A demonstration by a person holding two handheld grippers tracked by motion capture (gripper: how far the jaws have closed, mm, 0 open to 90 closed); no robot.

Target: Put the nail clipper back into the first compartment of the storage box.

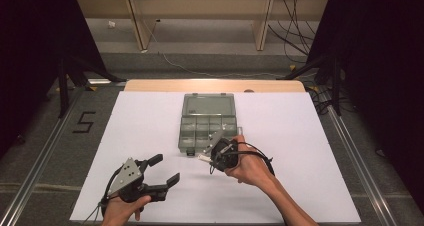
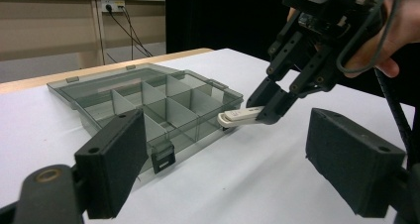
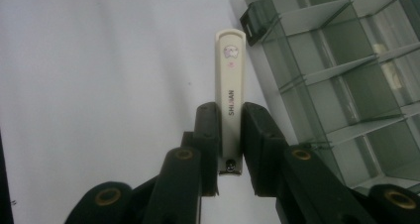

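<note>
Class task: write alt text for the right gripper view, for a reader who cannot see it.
Two black jaws of the right gripper clamp a slim cream nail clipper that points away over a white table. An open, smoky clear compartment box sits at the right.

A lab recording bay: black curtains (image 1: 30,61), tripod legs (image 1: 65,81), loose floor cables (image 1: 295,26).

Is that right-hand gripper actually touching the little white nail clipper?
Touching: the right gripper view shows the right gripper with both jaws pressed against the nail clipper.
</note>
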